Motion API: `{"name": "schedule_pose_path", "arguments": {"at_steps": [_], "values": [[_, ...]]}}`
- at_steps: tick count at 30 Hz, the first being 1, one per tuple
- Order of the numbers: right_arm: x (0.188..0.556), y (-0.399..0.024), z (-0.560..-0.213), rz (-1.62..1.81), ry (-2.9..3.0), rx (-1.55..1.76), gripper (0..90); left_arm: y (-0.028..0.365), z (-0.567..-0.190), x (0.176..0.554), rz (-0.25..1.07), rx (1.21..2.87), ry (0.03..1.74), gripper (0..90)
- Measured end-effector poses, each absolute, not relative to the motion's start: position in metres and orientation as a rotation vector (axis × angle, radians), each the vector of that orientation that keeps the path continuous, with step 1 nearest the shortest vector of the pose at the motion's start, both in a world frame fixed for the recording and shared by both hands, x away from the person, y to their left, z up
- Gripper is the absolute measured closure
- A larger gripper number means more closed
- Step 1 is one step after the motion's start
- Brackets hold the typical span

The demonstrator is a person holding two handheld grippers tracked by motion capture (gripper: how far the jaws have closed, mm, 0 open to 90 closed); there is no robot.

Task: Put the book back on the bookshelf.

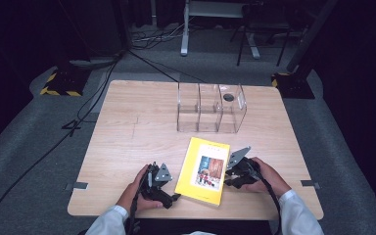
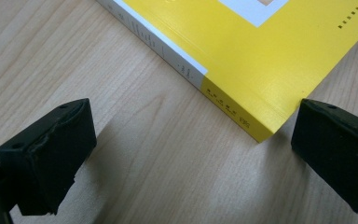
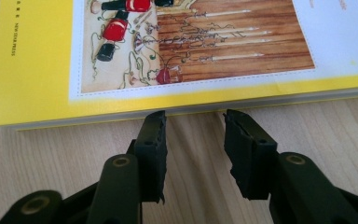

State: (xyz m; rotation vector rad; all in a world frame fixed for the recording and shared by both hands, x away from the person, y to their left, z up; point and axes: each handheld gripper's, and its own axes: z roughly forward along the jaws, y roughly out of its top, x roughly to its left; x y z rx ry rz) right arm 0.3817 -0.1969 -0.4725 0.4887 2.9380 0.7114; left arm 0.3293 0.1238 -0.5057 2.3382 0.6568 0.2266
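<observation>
Both hands sit at the table's (image 1: 127, 122) 6 o'clock edge; left claw (image 1: 169, 188) is spread wide at the book's (image 1: 203, 170) 9 o'clock side, near its spine corner, not touching; right claw (image 1: 231, 175) at its 3 o'clock edge, jaws partly apart, tips right against the pages; clear organizer (image 1: 210, 107) up at 12.

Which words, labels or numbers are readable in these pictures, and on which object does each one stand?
"NEW STAR PRESS": small print along the yellow margin of the book cover, in the right gripper view.
Spine print, in the left gripper view: too small and blurred to read.
Small characters on the cover's yellow edge: unreadable.
Cover title in the high view: too small to read.
</observation>
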Motion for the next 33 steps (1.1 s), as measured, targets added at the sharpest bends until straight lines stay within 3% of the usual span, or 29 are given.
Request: {"name": "schedule_pose_path", "arguments": {"at_steps": [12, 33], "values": [[0.378, -0.201, -0.476, 0.836, 2.906, 0.545, 65.3, 0.125, -0.506, 0.329, 0.234, 2.338, 0.67, 0.7], [0.371, -0.198, -0.467, 1.062, 2.829, 0.602, 60.1, 0.124, -0.505, 0.319, 0.267, 2.307, 0.717, 3.1]]}}
